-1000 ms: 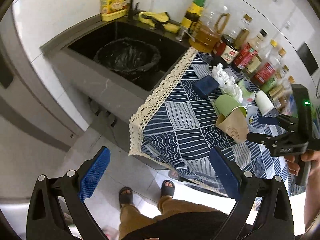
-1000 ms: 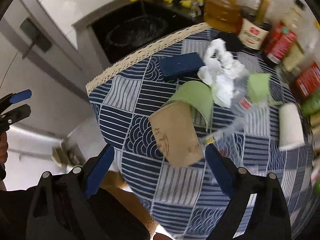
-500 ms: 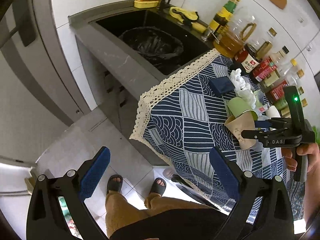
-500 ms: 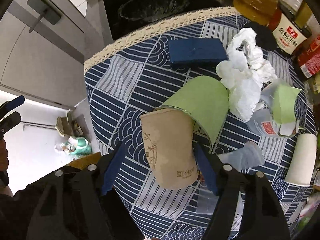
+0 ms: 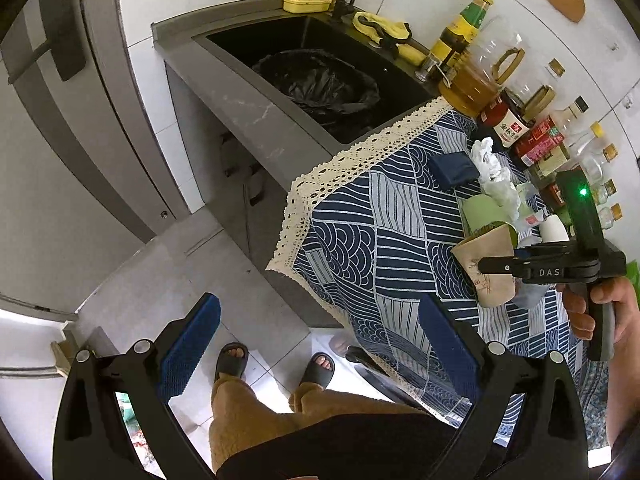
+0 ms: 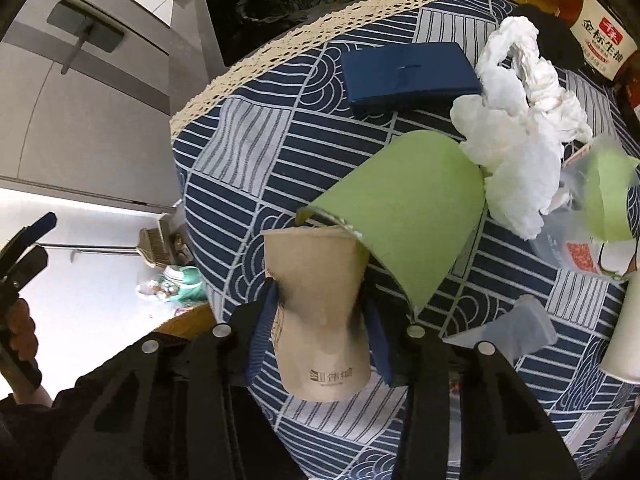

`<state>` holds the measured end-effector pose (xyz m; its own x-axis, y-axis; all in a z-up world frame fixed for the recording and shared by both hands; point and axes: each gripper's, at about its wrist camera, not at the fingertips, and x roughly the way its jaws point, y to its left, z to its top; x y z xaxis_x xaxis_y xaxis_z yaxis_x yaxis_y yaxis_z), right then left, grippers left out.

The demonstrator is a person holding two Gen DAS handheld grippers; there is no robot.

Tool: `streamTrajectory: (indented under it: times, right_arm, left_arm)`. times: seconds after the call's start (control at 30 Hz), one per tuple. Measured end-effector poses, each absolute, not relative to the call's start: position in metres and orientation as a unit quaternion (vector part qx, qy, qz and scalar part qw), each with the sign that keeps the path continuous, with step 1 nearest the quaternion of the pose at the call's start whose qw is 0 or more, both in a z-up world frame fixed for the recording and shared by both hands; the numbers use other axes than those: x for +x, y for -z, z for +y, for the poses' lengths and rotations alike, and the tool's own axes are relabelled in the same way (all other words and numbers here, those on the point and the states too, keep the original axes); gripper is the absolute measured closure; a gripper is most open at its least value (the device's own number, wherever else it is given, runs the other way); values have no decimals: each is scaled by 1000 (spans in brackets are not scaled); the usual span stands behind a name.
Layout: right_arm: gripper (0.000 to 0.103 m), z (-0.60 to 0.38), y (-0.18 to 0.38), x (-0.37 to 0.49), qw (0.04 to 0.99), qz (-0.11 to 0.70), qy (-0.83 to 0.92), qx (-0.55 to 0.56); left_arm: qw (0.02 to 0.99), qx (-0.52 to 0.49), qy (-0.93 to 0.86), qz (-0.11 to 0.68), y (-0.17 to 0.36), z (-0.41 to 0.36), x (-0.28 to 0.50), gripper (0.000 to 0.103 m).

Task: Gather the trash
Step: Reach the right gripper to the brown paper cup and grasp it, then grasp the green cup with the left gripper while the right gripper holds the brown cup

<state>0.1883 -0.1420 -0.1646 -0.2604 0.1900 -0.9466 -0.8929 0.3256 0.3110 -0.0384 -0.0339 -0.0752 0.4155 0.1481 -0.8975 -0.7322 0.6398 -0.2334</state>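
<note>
A brown paper cup [image 6: 316, 264] lies on its side on the blue patterned tablecloth [image 6: 280, 140], its mouth tucked into a green paper cup [image 6: 404, 208]. My right gripper [image 6: 320, 300] points down at it, jaws closing, and both blue pads press into the cup's sides, which are dented. From the left wrist view the right gripper [image 5: 496, 266] sits across the brown cup [image 5: 484, 244]. My left gripper [image 5: 318, 308] hangs open over the floor with nothing between its fingers. A bin with a black bag [image 5: 320, 80] sits in the dark sink.
Crumpled white tissue [image 6: 520, 140], a dark blue box [image 6: 408, 76], a second green cup [image 6: 608, 196], a white cup [image 6: 624, 332] and clear plastic [image 6: 516, 332] lie on the cloth. Sauce and oil bottles [image 5: 508, 120] line the wall. The person's sandalled feet [image 5: 232, 360] stand below.
My right gripper came down over the brown cup and its jaws narrowed from wide apart until the pads squeeze it. The left gripper's view rolled and shifted slightly; it stays open.
</note>
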Motion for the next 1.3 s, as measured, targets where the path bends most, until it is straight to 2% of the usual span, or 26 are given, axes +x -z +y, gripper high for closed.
streamTrajectory:
  times: [0.8, 1.3]
  right_arm:
    - [61, -194, 130, 163, 594, 625, -468, -194]
    - [61, -292, 82, 181, 671, 602, -428, -62]
  left_arm:
    - [815, -249, -177, 492, 71, -21, -5, 7]
    - [817, -196, -57, 539, 83, -61, 99, 7]
